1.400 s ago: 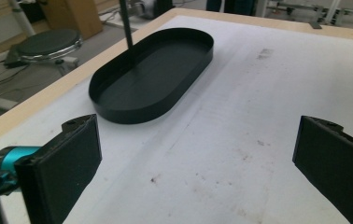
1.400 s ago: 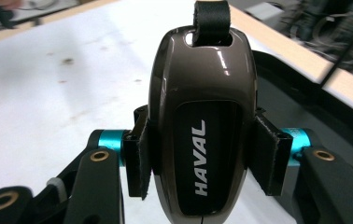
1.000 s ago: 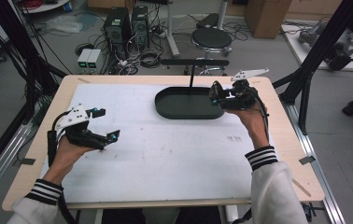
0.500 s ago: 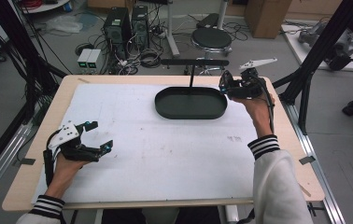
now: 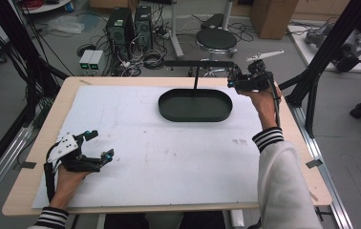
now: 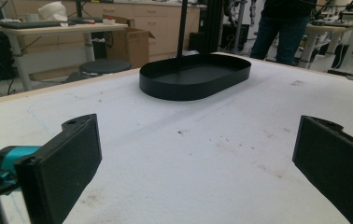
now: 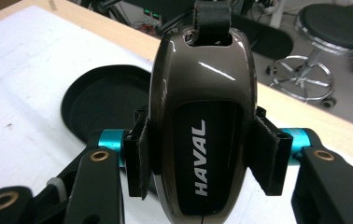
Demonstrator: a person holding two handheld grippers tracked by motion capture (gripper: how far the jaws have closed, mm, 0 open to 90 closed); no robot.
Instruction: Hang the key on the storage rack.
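Right gripper point(image 7: 202, 158) clamped on key fob point(image 7: 201, 116), far right beside tray point(image 5: 195, 106); left gripper point(image 6: 198, 163) apart, empty; placing probably left.

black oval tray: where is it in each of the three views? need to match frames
High view: black oval tray sits at upper centre, on the far part of the white mat.
Left gripper view: tray at upper centre, beyond the open jaws.
Right gripper view: tray at middle left, partly behind the held key fob.
Shared landmark: the white mat under the tray.
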